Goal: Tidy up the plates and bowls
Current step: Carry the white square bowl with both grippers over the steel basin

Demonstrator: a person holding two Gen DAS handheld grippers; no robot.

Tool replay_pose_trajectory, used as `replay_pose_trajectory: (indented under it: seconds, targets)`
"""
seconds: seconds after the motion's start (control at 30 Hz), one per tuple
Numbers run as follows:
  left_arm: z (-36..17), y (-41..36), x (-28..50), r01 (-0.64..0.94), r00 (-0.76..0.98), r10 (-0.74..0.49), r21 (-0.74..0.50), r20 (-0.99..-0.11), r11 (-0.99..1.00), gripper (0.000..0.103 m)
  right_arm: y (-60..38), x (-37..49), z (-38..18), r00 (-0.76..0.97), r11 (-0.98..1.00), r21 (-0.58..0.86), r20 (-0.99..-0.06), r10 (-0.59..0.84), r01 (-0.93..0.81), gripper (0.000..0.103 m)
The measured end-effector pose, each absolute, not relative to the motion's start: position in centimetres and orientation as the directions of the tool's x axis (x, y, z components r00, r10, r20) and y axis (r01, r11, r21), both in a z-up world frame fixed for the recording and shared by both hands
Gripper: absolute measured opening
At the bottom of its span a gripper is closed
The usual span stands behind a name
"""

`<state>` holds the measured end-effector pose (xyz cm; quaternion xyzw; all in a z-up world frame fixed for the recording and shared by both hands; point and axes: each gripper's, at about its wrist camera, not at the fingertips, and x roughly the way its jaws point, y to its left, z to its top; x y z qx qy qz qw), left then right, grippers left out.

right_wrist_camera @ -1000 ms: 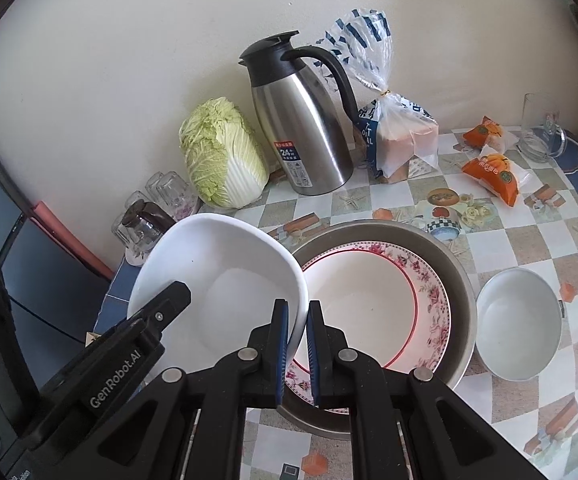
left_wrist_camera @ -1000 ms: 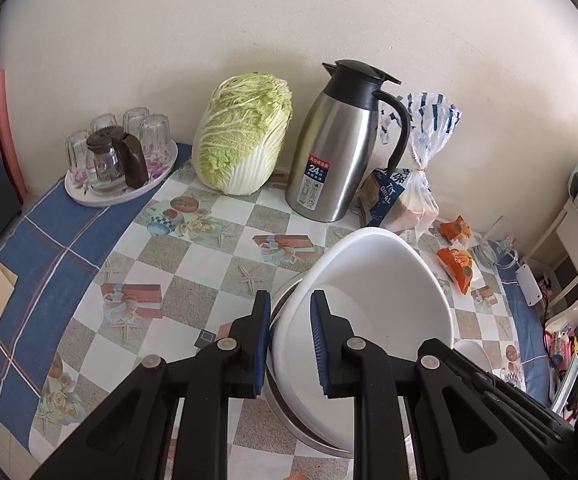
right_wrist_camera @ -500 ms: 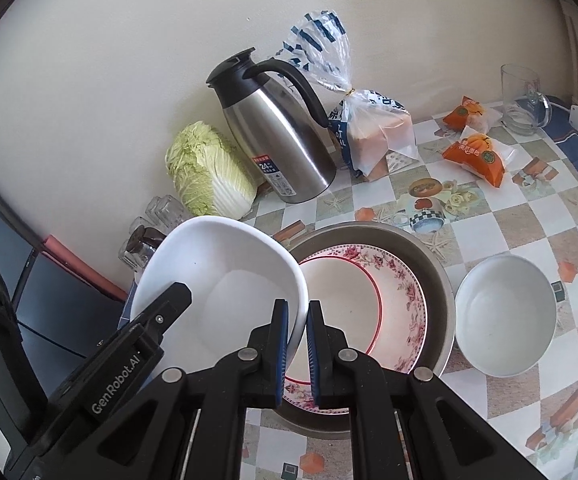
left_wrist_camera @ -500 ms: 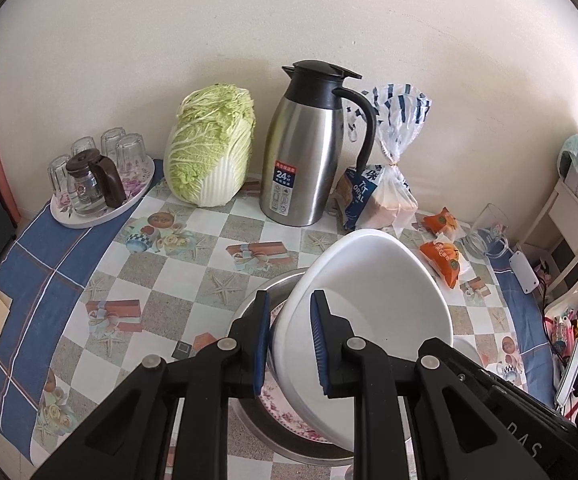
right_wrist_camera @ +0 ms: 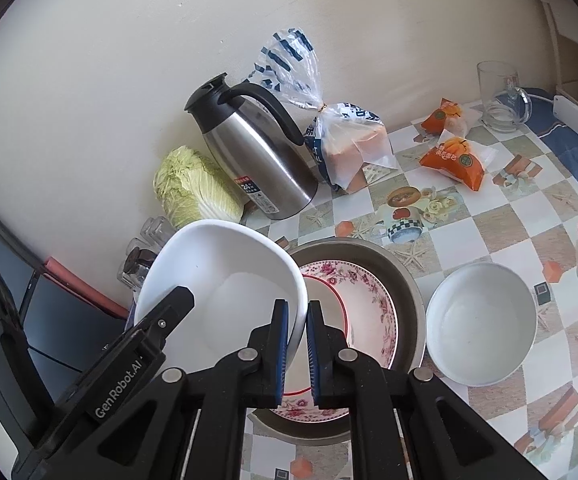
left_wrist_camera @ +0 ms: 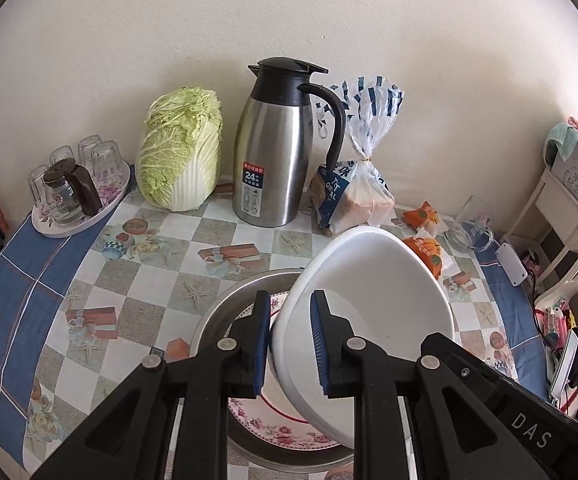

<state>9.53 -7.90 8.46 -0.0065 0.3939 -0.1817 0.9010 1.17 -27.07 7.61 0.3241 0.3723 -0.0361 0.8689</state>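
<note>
Both grippers hold one large white bowl [left_wrist_camera: 373,312] by opposite sides of its rim, lifted and tilted above a metal basin [left_wrist_camera: 225,312]. My left gripper [left_wrist_camera: 289,340] is shut on its left rim. My right gripper [right_wrist_camera: 297,346] is shut on its right rim, with the bowl [right_wrist_camera: 225,276] to its left. A floral red-rimmed plate [right_wrist_camera: 365,308] lies inside the basin [right_wrist_camera: 405,276]. A smaller white bowl [right_wrist_camera: 481,322] sits on the table to the right of the basin.
Against the wall stand a steel thermos jug [left_wrist_camera: 277,148], a cabbage [left_wrist_camera: 181,148], a bread bag [left_wrist_camera: 365,184] and a tray of glasses [left_wrist_camera: 73,188]. Orange snack packs [right_wrist_camera: 455,158] and a glass mug [right_wrist_camera: 499,96] lie at the right. A white stand [left_wrist_camera: 561,208] is beyond the table.
Both grippers have lifted the white bowl higher and away from the basin. The floral plate and basin now show more. The grips have not changed.
</note>
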Motion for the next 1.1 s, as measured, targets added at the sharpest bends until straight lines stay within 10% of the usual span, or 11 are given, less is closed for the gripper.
replay_pose_trajectory:
  seconds: [1.1]
  targets:
    - [3.9, -8.4, 11.5, 0.288, 0.526, -0.3, -0.165, -0.796, 0.943, 0.021, -27.9, 2.9, 4.2, 0.661, 0.77, 0.531, -0.724, 0.195, 0.354, 0.01]
